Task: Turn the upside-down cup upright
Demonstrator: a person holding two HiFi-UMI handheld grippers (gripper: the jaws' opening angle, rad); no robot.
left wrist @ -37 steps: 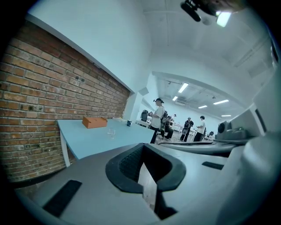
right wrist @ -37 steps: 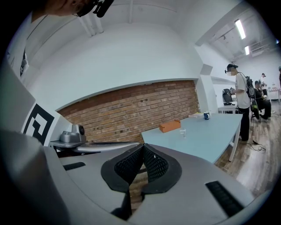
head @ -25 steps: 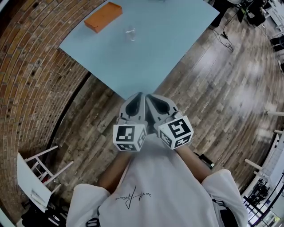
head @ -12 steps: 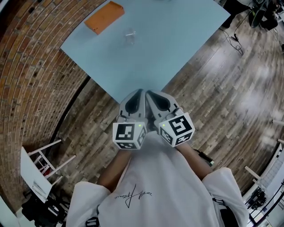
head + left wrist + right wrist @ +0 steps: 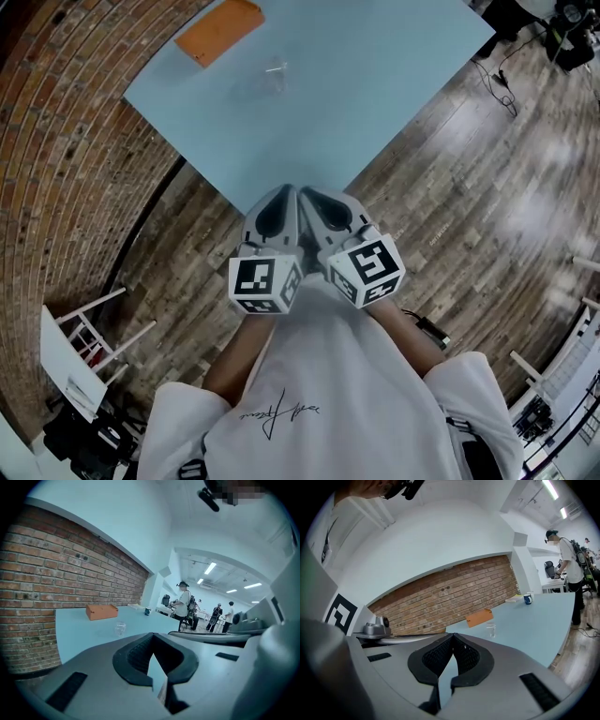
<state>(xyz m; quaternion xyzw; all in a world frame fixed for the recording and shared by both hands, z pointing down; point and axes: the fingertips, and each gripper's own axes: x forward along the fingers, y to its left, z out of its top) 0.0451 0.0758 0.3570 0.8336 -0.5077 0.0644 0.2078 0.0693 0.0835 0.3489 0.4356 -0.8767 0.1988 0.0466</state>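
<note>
A small clear plastic cup [image 5: 275, 75] stands on the light blue table [image 5: 375, 84], far ahead of both grippers; it is too small to tell which end is up. It shows in the left gripper view as the cup [image 5: 120, 629] and in the right gripper view as the cup [image 5: 491, 630]. My left gripper [image 5: 288, 191] and right gripper [image 5: 307, 193] are held side by side just short of the table's near corner. Both are shut with nothing between the jaws, as the left gripper [image 5: 152, 635] and right gripper [image 5: 452, 636] show close up.
An orange box [image 5: 218, 30] lies on the table beyond the cup, near the brick wall [image 5: 56, 159]. A blue mug [image 5: 528, 598] stands at the table's far end. People [image 5: 183, 604] stand in the room behind. A white chair [image 5: 80, 361] is at lower left.
Both grippers, still side by side and shut, have moved a little forward toward the table's near corner. The cup and the box have not moved.
</note>
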